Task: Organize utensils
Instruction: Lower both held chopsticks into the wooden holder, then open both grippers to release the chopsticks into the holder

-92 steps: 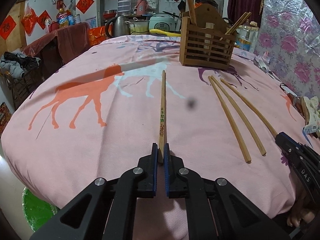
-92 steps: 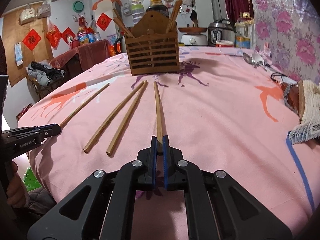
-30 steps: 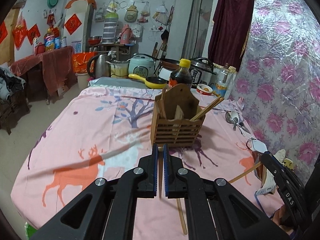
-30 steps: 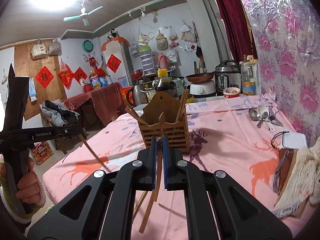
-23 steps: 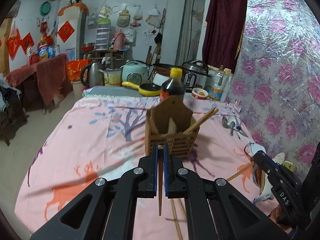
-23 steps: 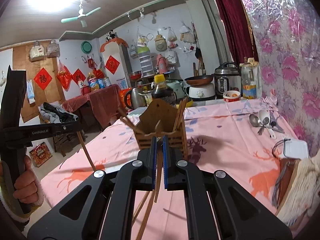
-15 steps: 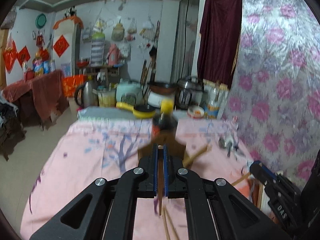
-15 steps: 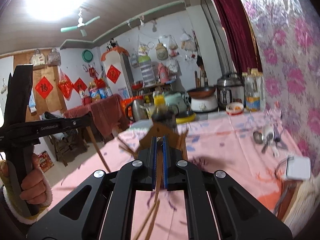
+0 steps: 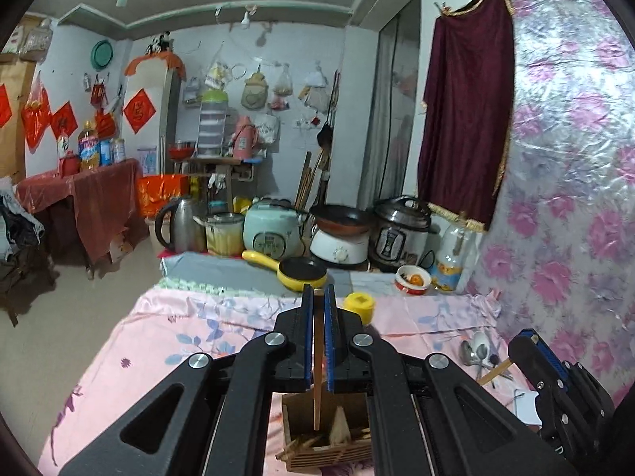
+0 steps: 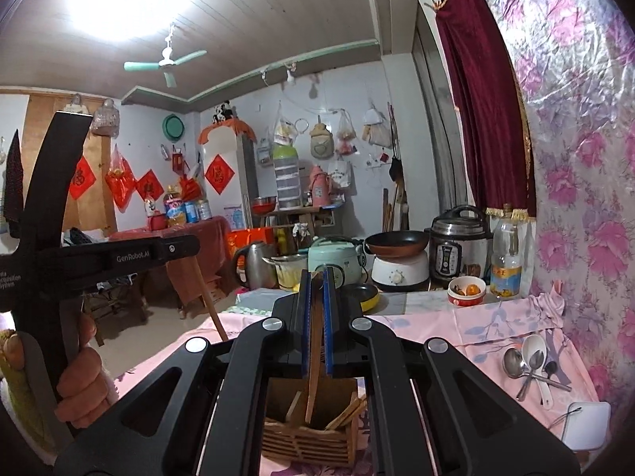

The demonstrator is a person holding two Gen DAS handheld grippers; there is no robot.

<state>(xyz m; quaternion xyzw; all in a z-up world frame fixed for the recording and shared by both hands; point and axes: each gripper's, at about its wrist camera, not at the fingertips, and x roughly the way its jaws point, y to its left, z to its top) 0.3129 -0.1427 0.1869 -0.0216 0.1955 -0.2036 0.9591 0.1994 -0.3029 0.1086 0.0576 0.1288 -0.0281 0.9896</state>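
My left gripper (image 9: 316,291) is shut on a wooden chopstick (image 9: 316,404) that hangs down between its blue pads. The chopstick's lower tip sits over the open top of the wooden slatted holder (image 9: 329,454), which has several chopsticks in it. My right gripper (image 10: 316,275) is shut on another chopstick (image 10: 314,377), whose lower end reaches into the holder (image 10: 309,442). The left wrist view shows the right gripper (image 9: 532,351) at the right edge with its chopstick (image 9: 494,371). The right wrist view shows the left gripper (image 10: 186,246) with its chopstick (image 10: 210,309), held by a hand (image 10: 79,380).
The pink tablecloth (image 9: 178,337) covers the table. Metal spoons (image 10: 528,361) and a white box (image 10: 587,424) lie at the right. A yellow-capped bottle (image 9: 358,308) stands just behind the holder. A yellow pan (image 9: 301,271), cookers and a kettle (image 9: 178,224) crowd the far end.
Both grippers have risen and gone forward with their chopsticks. The holder, ahead of the jaws a second ago, now lies below them, with the chopstick ends at its opening.
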